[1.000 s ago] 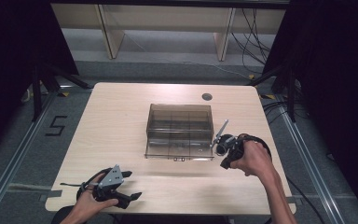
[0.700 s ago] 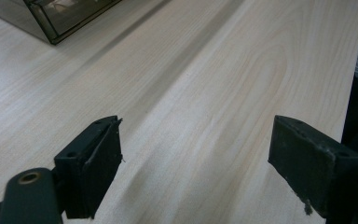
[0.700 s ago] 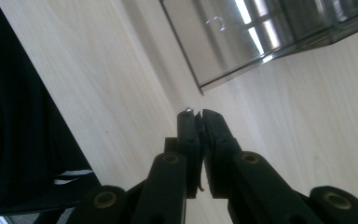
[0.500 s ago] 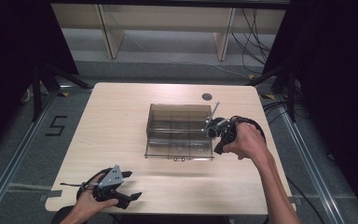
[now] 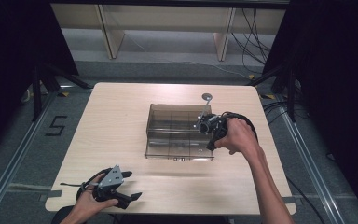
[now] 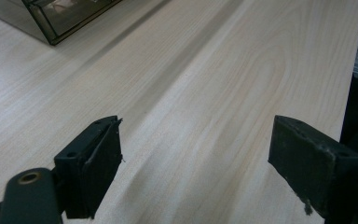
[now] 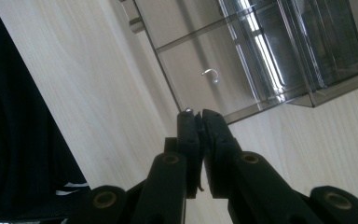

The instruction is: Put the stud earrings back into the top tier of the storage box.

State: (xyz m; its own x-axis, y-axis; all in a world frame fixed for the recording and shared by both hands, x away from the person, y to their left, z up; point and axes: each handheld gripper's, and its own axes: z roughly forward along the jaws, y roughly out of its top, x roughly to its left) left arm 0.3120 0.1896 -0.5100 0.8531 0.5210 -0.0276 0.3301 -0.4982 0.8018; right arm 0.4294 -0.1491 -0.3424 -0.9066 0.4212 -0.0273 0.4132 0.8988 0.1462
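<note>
Right tongs [image 5: 204,122] pinch a thin metal rod [image 5: 203,112] above the clear box [image 5: 179,133]. Left tongs [image 6: 196,163] spread, empty, low over the bench [image 5: 121,116].

The high view looks forward and down from above the person's side, far enough off to take in the whole worktop [image 5: 121,121] and the floor around it. The left gripper view sits low and close, facing along its own two fingers [image 6: 91,163] across bare wood; a corner of the smoked clear box [image 6: 51,18] lies well beyond the left finger. The right gripper view looks steeply down past its fingers [image 7: 189,140], close above the same box [image 7: 242,56], whose near wall runs just beyond the fingertips. All three views share that box [image 5: 179,133] and the wood around it.
</note>
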